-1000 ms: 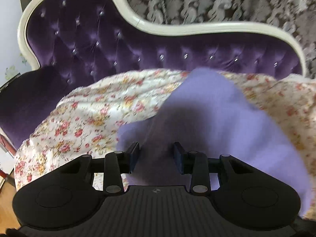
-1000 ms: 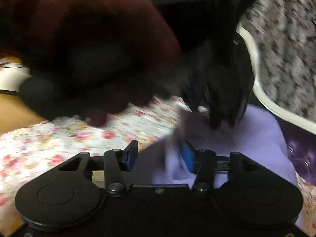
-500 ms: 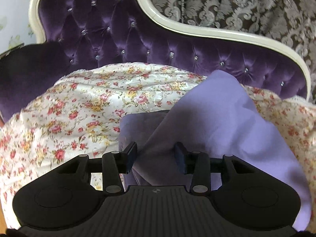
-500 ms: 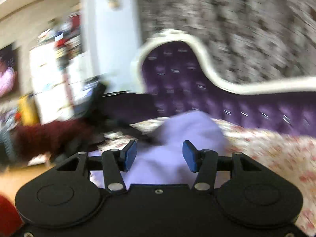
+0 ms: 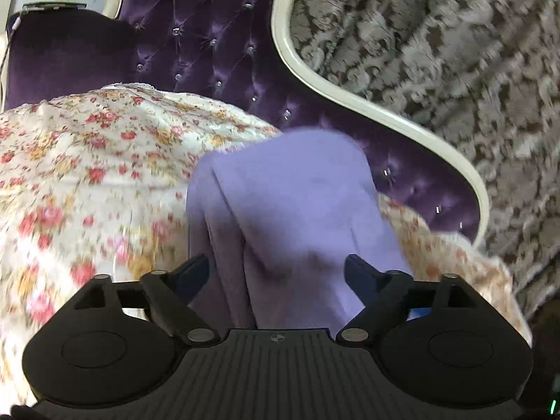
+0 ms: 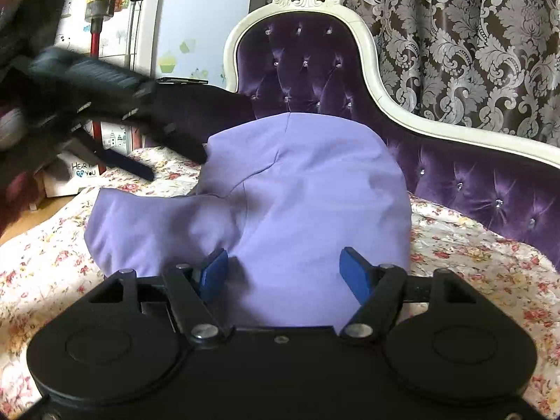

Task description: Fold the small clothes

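Lavender garment (image 6: pixel 308 192) lies on the floral sofa cover (image 6: pixel 490 280), stretching away from both my tongs. My left gripper (image 5: pixel 276 273) and right gripper (image 6: pixel 283 269) are opening, cloth between the jaws, unpinched.

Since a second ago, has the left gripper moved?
Yes. In its own view the sofa back has slid left and tilted, so the left gripper swung right and rolled, jaws opening over the purple cloth.

Readable text: one box label only

Far to your right gripper's left, past its blue pads, the white cardboard box (image 6: pixel 75 175) on the floor reads "HEAR… YOU".
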A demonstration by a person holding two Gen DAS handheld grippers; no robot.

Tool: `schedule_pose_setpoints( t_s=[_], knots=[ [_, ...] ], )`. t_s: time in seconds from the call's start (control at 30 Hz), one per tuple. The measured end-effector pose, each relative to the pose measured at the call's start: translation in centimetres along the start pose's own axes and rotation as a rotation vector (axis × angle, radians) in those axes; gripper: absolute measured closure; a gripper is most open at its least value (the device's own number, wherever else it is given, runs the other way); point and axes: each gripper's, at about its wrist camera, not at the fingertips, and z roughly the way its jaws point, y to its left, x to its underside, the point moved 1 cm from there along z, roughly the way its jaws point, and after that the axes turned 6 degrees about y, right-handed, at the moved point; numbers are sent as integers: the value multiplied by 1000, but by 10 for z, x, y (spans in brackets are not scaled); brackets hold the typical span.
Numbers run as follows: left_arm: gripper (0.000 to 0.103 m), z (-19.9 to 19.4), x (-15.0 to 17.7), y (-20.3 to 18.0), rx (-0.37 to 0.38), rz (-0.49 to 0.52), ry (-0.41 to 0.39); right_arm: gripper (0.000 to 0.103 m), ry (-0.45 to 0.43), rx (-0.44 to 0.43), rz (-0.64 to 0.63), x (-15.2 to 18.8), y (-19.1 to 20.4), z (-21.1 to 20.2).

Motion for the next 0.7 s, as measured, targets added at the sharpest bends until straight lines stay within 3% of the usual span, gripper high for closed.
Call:
schedule_pose_setpoints(
  t_s=[0.03,0.23,0.4,0.47,0.63,0.7],
  knots=[
    [10,-3,8,-5,-12,17,-1,29,1,-2,4,0,-2,-1],
    [10,-16,37,-36,-3,117,-102,29,-6,-32,38,3,-12,1],
    [12,-2,37,-45,-10,138,-44,29,-24,-59,64,5,-15,-2],
    [20,4,36,-42,-20,107,-26,29,-31,-67,69,7,-16,-3],
    [66,18,33,-23,27,-44,0,29,-55,-80,96,9,-21,-4],
    [76,20,33,-16,76,-97,2,29,-59,-95,104,9,-23,-5]
  ],
)
